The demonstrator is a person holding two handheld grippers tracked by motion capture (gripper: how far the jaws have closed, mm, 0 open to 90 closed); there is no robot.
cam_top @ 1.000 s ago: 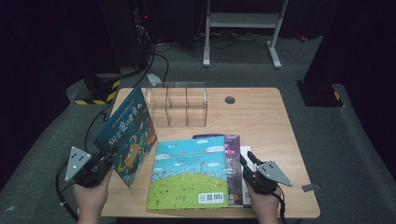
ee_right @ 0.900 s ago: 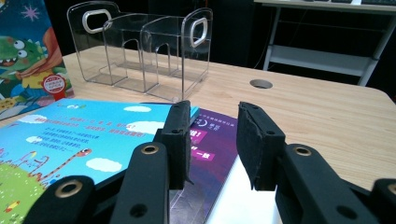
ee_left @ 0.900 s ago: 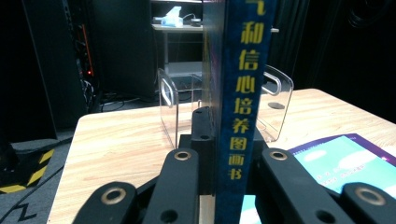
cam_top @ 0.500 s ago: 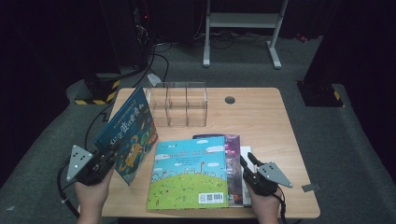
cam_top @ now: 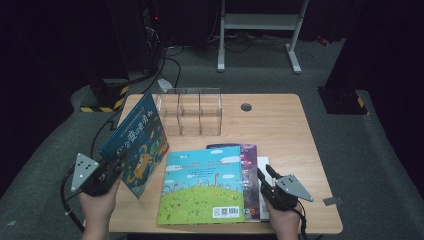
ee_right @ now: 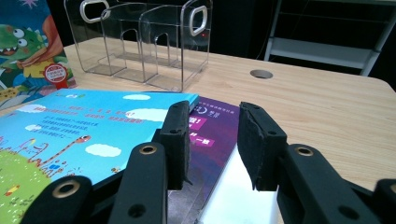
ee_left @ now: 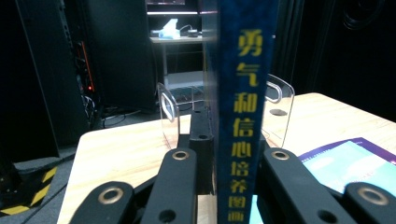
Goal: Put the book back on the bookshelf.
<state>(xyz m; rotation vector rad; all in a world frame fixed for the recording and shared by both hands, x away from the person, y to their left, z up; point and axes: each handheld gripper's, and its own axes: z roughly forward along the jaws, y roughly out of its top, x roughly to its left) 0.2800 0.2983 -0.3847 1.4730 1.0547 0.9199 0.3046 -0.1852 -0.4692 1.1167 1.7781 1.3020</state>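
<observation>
I am clamping my left gripper [cam_top: 111,169] on the spine edge of the blue dinosaur book [cam_top: 137,145], holding it upright just left of the clear rack [cam_top: 190,112]. It is feeling thin, stiff and glossy, likely slippery, so I am gripping low by the spine. My right gripper [cam_top: 264,176], jaws apart and empty, is hovering over the stacked books [cam_top: 202,185] in front of the rack.

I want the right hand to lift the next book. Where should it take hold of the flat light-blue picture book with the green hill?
Probably its right long edge, coming in from the right: the light-blue picture book lies flat atop the purple book, so that edge sits slightly raised, and the right tongs, open, are already beside it.
</observation>
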